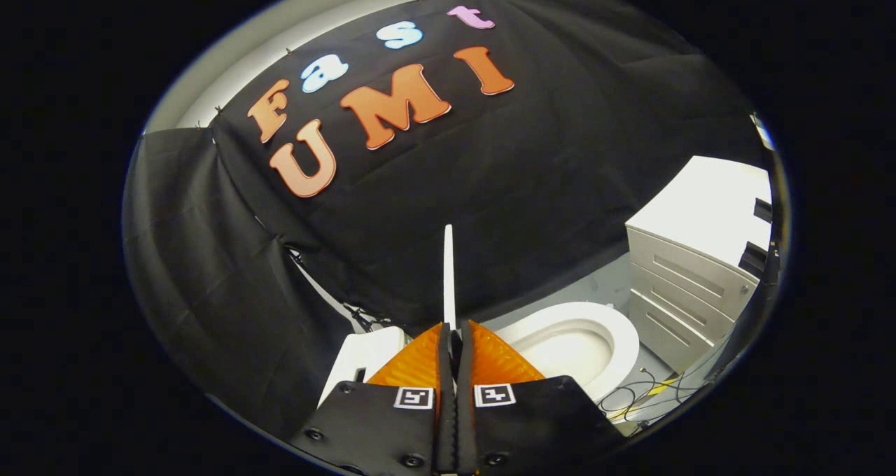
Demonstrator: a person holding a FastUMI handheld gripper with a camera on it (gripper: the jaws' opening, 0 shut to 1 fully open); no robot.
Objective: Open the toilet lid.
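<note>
The white toilet lid [449, 273] stands raised, seen edge-on as a thin upright strip rising from between my fingertips. My gripper [453, 330] is shut on its lower part, both fingers pressed against its two faces. To the right of the fingers lies the open toilet bowl with its white seat ring [626, 336], uncovered. Left of the fingers, a white block that looks like the toilet's tank [364, 357] is partly hidden behind them.
A white cabinet with several drawers [689, 280] stands to the right, beyond the bowl. Loose cables [644, 392] lie on the grey floor between the bowl and the cabinet. The booth's black cloth wall [490, 182] hangs close behind the toilet.
</note>
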